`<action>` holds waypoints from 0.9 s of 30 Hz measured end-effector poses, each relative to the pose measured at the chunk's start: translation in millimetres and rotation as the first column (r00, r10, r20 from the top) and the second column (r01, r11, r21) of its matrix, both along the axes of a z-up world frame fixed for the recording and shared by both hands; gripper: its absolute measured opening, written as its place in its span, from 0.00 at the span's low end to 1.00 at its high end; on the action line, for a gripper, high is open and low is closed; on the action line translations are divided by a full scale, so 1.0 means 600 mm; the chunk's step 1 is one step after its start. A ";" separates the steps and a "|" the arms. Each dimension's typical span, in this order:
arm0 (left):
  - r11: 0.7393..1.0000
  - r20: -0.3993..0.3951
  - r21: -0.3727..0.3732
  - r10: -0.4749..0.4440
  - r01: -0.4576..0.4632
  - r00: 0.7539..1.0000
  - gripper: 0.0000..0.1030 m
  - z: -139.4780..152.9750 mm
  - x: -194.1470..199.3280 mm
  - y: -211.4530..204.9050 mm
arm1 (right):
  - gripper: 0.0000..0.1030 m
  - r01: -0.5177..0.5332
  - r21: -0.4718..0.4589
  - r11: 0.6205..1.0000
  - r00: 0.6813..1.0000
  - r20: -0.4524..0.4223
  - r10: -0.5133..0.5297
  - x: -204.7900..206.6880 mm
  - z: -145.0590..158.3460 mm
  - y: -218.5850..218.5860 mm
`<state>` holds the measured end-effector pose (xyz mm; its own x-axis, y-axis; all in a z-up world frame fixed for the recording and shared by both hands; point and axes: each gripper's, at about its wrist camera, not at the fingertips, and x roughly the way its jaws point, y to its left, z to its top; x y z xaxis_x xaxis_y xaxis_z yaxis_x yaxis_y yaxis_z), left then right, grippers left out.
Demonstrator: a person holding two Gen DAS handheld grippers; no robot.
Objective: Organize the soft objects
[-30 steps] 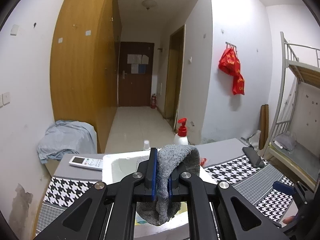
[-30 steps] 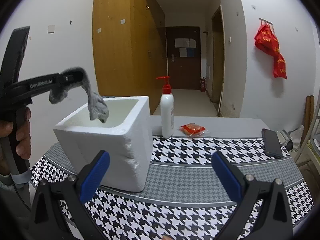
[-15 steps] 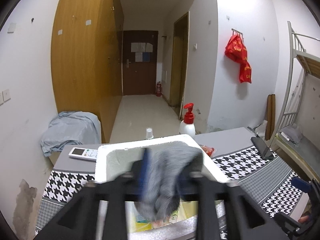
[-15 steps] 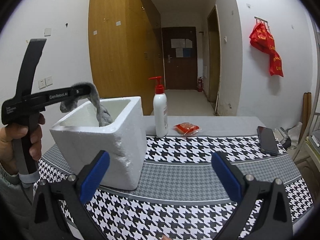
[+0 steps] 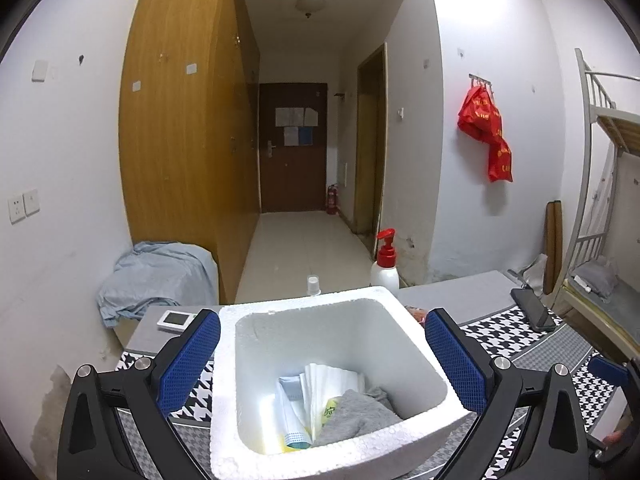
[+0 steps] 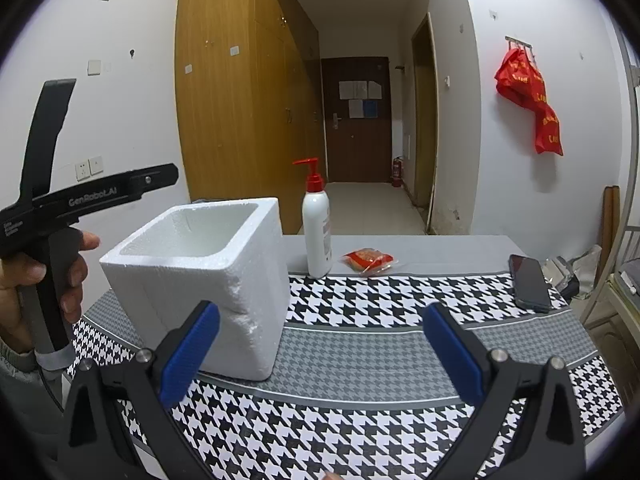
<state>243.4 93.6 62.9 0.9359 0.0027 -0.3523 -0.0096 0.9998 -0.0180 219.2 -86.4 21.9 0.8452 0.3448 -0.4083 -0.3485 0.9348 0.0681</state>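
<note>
The left claw (image 5: 322, 364) stands spread as wide as it goes, its blue pads (image 5: 188, 358) flanking the white foam box (image 5: 412, 332) low in the left wrist view. Its jaws have just been opening, and nothing is between them now. The grey sock (image 5: 356, 414) lies inside the box at the lower right of its floor, slumped against folded white tissue packs (image 5: 328, 382) and some printed paper. In the right wrist view the same claw shows at the far left, held by a hand (image 6: 40, 272) just above the box's rim.

The right claw (image 6: 320, 344) is also wide open and empty, hovering over the houndstooth-patterned surface (image 6: 380, 304) at the bottom of its frame, the box to its left.

The sock looks light, limp and knitted, so it should fold and drape wherever it is pinched; a bunched fold near the middle would probably give the pads most to bite on. The pads' texture should hold the fabric without slipping. The foam box seems light and crumbly at its edges, so a knock could shift it.

Farther out stand a pump bottle (image 6: 317, 224), a red packet (image 6: 368, 260) and a phone (image 6: 530, 282) toward the right.
</note>
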 end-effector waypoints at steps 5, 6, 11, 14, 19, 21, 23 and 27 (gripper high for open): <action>1.000 0.025 -0.010 -0.004 0.004 1.000 0.99 0.007 -0.027 0.000 | 1.00 0.001 0.002 1.000 1.000 0.005 -0.001 -0.005 0.005 -0.002; 1.000 0.030 -0.011 -0.004 0.004 1.000 0.99 0.007 -0.034 -0.001 | 1.00 0.002 0.000 1.000 1.000 0.008 -0.002 -0.006 0.006 -0.002; 1.000 0.046 0.008 -0.001 0.001 0.999 0.99 0.013 -0.064 -0.009 | 1.00 -0.003 0.003 1.000 1.000 0.018 0.003 -0.013 0.013 -0.001; 1.000 0.052 0.009 0.002 -0.002 0.999 0.99 0.017 -0.083 -0.010 | 1.00 -0.009 0.006 1.000 0.999 0.030 0.009 -0.020 0.020 0.000; 1.000 0.072 0.005 0.023 -0.024 0.997 0.99 0.026 -0.116 -0.011 | 1.00 -0.029 0.007 1.000 0.998 0.056 0.028 -0.039 0.032 0.003; 0.999 0.077 0.007 0.031 -0.032 0.997 0.99 0.029 -0.125 -0.013 | 1.00 -0.038 0.010 0.999 0.997 0.065 0.037 -0.047 0.036 0.002; 0.999 0.087 0.011 0.039 -0.040 0.995 0.99 0.033 -0.139 -0.016 | 1.00 -0.043 0.012 0.999 0.996 0.075 0.042 -0.057 0.041 0.001; 0.999 0.106 0.013 0.040 -0.042 0.994 0.99 0.038 -0.165 -0.022 | 1.00 -0.050 0.008 0.999 0.994 0.102 0.049 -0.078 0.051 -0.002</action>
<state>144.6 80.4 85.4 0.9668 0.0465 -0.2513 -0.0496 0.9988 -0.0058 172.4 -87.4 52.4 0.8638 0.3914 -0.3172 -0.4003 0.9155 0.0398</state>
